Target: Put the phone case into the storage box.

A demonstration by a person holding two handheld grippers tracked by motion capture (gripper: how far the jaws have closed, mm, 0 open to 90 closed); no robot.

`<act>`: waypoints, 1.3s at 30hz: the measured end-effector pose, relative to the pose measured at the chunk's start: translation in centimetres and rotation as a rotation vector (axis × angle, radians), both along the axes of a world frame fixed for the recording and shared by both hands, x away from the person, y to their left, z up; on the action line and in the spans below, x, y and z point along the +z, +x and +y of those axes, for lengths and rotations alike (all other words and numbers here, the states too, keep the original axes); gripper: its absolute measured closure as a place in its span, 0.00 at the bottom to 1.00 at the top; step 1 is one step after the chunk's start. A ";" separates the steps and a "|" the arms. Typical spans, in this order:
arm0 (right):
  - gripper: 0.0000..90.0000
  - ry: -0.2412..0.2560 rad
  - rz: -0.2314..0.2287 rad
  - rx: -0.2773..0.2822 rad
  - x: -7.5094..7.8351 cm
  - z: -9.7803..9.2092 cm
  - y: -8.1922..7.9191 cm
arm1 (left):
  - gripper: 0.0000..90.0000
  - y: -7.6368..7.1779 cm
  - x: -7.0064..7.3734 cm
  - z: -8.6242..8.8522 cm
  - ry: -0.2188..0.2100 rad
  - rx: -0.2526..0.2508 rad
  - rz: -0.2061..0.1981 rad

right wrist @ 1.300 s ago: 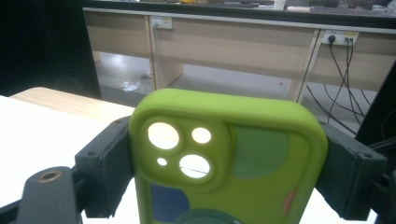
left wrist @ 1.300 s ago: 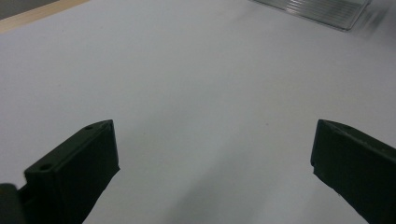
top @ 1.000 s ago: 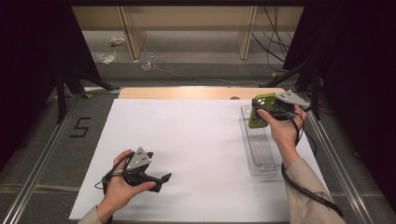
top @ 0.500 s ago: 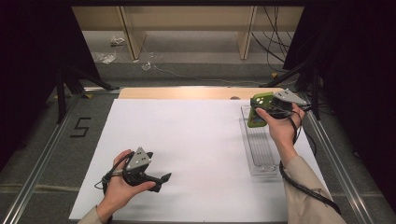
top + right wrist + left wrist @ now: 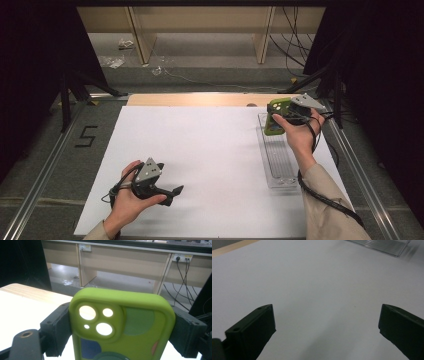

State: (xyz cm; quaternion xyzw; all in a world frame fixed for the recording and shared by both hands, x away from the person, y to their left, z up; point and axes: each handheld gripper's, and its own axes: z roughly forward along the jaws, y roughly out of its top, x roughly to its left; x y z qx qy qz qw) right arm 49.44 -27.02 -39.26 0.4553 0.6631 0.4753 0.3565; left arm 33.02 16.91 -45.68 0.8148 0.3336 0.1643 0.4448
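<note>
High view: our right gripper (image 5: 274,119) clamps case (image 5: 274,117) upright over tray (image 5: 278,160) far end; left gripper (image 5: 172,195) open, well apart.

Desk, sheet, tray and the floor behind

A white sheet (image 5: 200,150) covers most of the desk (image 5: 190,99), whose bare wooden strip shows along the top edge. A clear ribbed tray (image 5: 278,165) lies at right of centre on the sheet. A "5" mark (image 5: 86,136) sits on the grey surface at left. Upper frame: pale cabinet legs (image 5: 140,40), cables (image 5: 295,30), scattered litter (image 5: 112,61).
</note>
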 end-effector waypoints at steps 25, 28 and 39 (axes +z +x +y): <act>0.19 -0.028 0.019 -0.022 -0.3 0.2 1.6 | 0.00 0.0 0.0 0.0 -0.002 -0.001 0.001; 0.19 -0.029 0.023 -0.024 -0.3 0.2 1.8 | 0.00 0.0 0.0 0.1 -0.001 -0.001 0.002; 0.19 -0.033 0.035 -0.030 -0.7 0.2 2.4 | 0.00 0.0 0.0 0.1 -0.003 -0.001 0.002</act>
